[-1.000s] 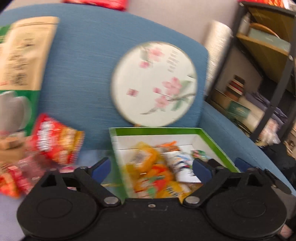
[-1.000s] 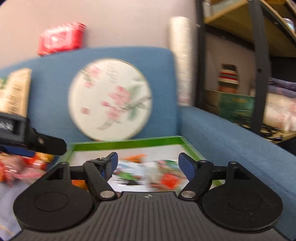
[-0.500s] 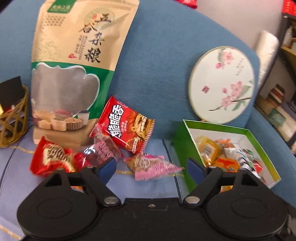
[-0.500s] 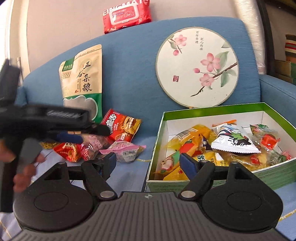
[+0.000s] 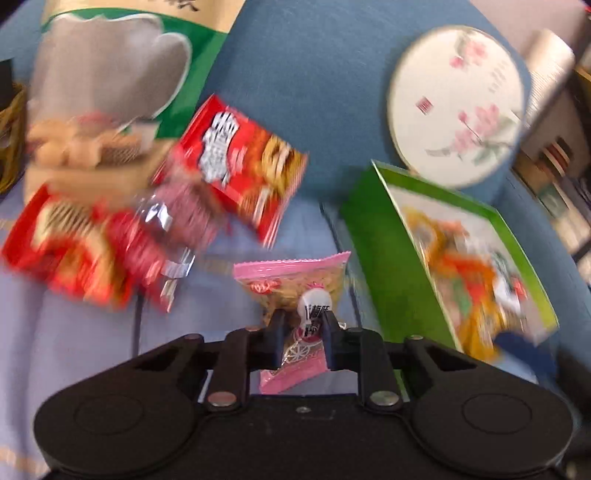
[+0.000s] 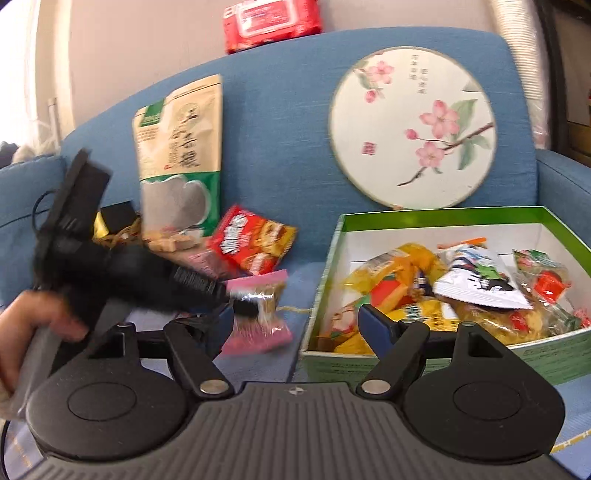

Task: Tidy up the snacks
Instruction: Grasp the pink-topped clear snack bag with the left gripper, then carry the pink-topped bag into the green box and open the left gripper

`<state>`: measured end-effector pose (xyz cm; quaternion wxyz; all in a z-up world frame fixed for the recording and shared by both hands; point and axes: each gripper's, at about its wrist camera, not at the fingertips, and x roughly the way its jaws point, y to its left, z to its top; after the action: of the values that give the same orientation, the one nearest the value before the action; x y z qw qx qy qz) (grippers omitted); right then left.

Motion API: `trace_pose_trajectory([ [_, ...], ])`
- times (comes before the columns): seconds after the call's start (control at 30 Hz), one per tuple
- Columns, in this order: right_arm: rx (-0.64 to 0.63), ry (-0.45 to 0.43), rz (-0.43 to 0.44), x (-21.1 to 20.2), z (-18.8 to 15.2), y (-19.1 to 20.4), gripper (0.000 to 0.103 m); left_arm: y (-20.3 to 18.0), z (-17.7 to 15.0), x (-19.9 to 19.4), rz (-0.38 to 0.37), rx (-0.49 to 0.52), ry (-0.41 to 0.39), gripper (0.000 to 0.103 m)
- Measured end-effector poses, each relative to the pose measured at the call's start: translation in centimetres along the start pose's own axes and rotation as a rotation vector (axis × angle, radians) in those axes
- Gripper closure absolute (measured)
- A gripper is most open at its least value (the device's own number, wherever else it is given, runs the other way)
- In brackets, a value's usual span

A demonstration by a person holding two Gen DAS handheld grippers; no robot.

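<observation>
My left gripper [image 5: 303, 322] is shut on a pink snack packet [image 5: 295, 291], which also shows in the right wrist view [image 6: 258, 314], just left of the green box. The green box [image 5: 384, 254] [image 6: 436, 218] stands on the sofa seat, with several snack packets inside. A red snack packet [image 5: 240, 162] [image 6: 251, 245] and more red packets [image 5: 74, 236] lie to the left. My right gripper [image 6: 299, 317] is open and empty, in front of the box's near left corner.
A large beige and green grain bag [image 5: 110, 74] [image 6: 177, 155] and a round floral fan [image 5: 458, 103] [image 6: 413, 125] lean on the blue sofa back. A wicker basket [image 5: 9, 140] is at far left. A red wipes pack [image 6: 273, 20] lies on top of the sofa back.
My left gripper moved down to the pink packet and shut on it. The right gripper stayed open and shifted little.
</observation>
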<state>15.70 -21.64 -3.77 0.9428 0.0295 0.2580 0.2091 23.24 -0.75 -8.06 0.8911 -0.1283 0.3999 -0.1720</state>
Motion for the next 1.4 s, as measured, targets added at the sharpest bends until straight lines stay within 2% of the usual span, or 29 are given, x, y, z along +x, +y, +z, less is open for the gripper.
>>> trace_pose_trajectory([
  [0.17,-0.051,0.061,0.07,0.0,-0.3,2.0,0.0,1.5,-3.2,-4.0,-0.055,-0.066,0.012,0.103],
  [0.2,-0.061,0.084,0.095,0.0,-0.4,2.4,0.0,1.8,-3.5,-4.9,-0.055,-0.083,0.003,0.087],
  [0.23,-0.065,0.101,0.116,0.1,-0.5,2.8,0.0,2.1,-3.9,-5.8,-0.057,-0.09,-0.009,0.065],
  [0.27,-0.064,0.116,0.139,0.2,-0.7,3.1,0.0,2.5,-4.1,-6.6,-0.054,-0.092,-0.024,0.029],
  [0.3,-0.06,0.13,0.167,0.4,-0.9,3.4,0.0,2.8,-4.3,-7.5,-0.043,-0.096,-0.047,0.02],
  [0.43,-0.016,0.147,0.222,1.8,-2.0,3.9,0.0,3.5,-3.9,-8.4,-0.058,-0.118,-0.061,0.016],
  [0.5,0.018,0.16,0.227,2.8,-2.7,3.7,0.0,3.5,-3.6,-8.0,-0.069,-0.128,-0.058,0.009],
  [0.63,0.064,0.189,0.223,4.4,-3.7,3.3,0.0,3.0,-3.6,-6.2,-0.079,-0.1,-0.034,0.009],
  [0.77,0.064,0.204,0.239,5.4,-3.8,3.3,0.0,3.2,-3.5,-4.4,-0.079,-0.116,-0.003,0.011],
  [0.8,0.058,0.21,0.239,5.7,-3.9,3.4,0.0,3.2,-3.5,-4.0,-0.077,-0.114,0.005,0.019],
  [0.83,0.054,0.208,0.242,5.9,-3.9,3.5,0.003,3.2,-3.5,-3.6,-0.073,-0.105,0.016,0.032],
  [0.87,0.051,0.214,0.234,6.1,-3.8,3.6,0.031,3.3,-3.5,-3.0,-0.077,-0.095,0.038,0.076],
  [0.9,0.039,0.217,0.207,6.0,-3.6,3.7,0.038,3.4,-3.5,-2.8,-0.075,-0.095,0.032,0.074],
  [0.93,0.036,0.209,0.204,5.9,-3.5,3.7,0.05,3.4,-3.4,-2.9,-0.074,-0.102,0.024,0.075],
  [0.97,0.046,0.204,0.208,5.7,-3.3,3.5,0.054,3.3,-3.3,-3.2,-0.073,-0.11,0.023,0.076],
  [1.13,0.023,0.113,0.185,3.5,-1.8,3.6,0.056,1.2,-2.3,-5.2,-0.079,-0.052,-0.042,0.078],
  [1.23,0.021,0.028,0.158,1.5,-0.6,3.0,0.056,-0.8,-1.1,-6.4,-0.109,-0.011,-0.086,0.078],
  [1.4,0.046,-0.068,0.096,-0.4,0.9,0.8,0.056,-4.3,0.9,-6.6,-0.151,0.066,-0.115,0.078],
])
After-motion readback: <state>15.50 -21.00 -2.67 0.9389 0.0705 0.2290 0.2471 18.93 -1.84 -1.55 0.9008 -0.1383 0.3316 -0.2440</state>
